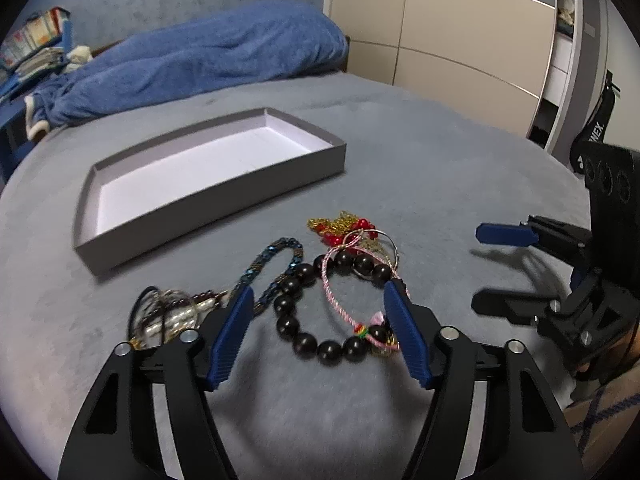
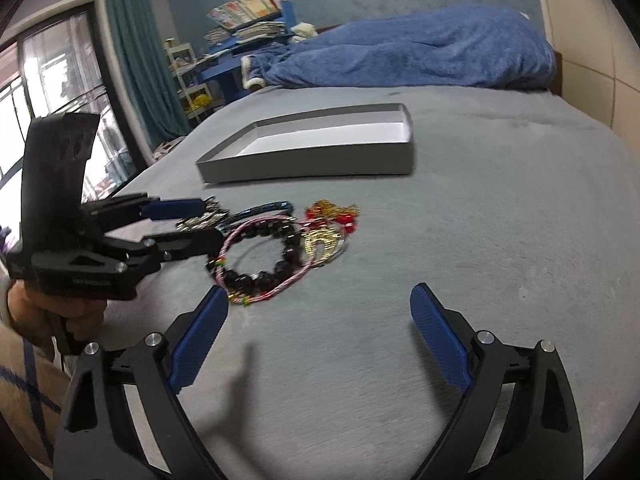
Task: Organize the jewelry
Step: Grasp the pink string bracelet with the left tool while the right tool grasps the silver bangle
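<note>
A pile of jewelry lies on the grey bed cover (image 1: 440, 160): a black bead bracelet (image 1: 304, 346), a pink cord bracelet (image 1: 336, 304), a blue beaded chain (image 1: 276, 248), red beads with gold chain (image 1: 344, 226) and pearls (image 1: 176, 318). My left gripper (image 1: 319, 288) is open, its blue pads either side of the black bead bracelet (image 2: 288, 236) without pressing it. It enters the right wrist view from the left (image 2: 208, 222). My right gripper (image 2: 318, 291) is open over bare cover, its left fingertip near the pink cord (image 2: 280, 286). Behind the pile sits an empty grey box tray (image 1: 240, 208).
A rumpled blue blanket (image 1: 200, 60) lies at the head of the bed. Beige wardrobe doors (image 1: 460, 40) stand to the right, a blue shelf with books (image 2: 248, 8) and a window (image 2: 60, 80) to the left. A hand (image 2: 36, 304) holds the left gripper.
</note>
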Demonstrator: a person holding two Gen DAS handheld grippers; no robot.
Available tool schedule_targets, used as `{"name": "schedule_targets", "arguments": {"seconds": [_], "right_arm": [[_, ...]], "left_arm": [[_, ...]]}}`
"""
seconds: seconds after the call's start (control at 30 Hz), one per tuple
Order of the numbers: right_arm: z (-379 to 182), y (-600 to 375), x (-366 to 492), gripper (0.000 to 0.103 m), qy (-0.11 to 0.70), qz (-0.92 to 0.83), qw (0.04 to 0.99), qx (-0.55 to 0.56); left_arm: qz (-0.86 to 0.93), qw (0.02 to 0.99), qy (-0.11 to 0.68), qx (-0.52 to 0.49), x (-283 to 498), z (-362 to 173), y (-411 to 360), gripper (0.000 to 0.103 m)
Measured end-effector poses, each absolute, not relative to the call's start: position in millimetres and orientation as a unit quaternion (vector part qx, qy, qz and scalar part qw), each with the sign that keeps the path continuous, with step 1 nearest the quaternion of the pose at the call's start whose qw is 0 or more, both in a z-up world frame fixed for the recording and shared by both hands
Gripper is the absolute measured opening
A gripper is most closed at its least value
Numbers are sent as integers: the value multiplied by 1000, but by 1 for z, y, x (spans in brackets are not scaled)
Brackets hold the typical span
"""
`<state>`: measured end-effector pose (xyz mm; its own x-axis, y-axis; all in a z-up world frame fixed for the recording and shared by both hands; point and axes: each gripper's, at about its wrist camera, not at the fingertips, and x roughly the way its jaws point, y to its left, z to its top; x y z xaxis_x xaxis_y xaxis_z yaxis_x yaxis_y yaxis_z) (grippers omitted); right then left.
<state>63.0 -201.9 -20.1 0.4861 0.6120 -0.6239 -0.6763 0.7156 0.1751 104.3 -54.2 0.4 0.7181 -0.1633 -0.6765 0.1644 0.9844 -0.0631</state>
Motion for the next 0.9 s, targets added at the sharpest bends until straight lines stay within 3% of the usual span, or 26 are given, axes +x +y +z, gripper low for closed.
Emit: {"name": "schedule_targets", "arguments": {"seconds": [0.17, 0.23, 0.33, 0.4, 0.67, 0.9], "right_arm": [[-14, -199, 81, 71, 351, 349, 867, -54], [-12, -192, 87, 67, 353, 351, 865, -66], [-14, -181, 95, 59, 356, 351, 862, -86], [-15, -177, 100, 49, 360, 350, 860, -91], [-26, -162, 114, 45, 382, 348, 850, -100], [-30, -155, 122, 33, 392, 349, 845, -98]], "left_arm": [[-100, 915, 390, 2, 117, -9, -59, 47], [-104, 912, 397, 7, 120, -13, -62, 27], [-109, 912, 395, 10, 118, -15, -62, 7], [-109, 919, 380, 8, 113, -12, -60, 4], [-94, 951, 290, -47, 83, 9, -30, 4], [-72, 958, 264, -90, 70, 8, -8, 4]]}}
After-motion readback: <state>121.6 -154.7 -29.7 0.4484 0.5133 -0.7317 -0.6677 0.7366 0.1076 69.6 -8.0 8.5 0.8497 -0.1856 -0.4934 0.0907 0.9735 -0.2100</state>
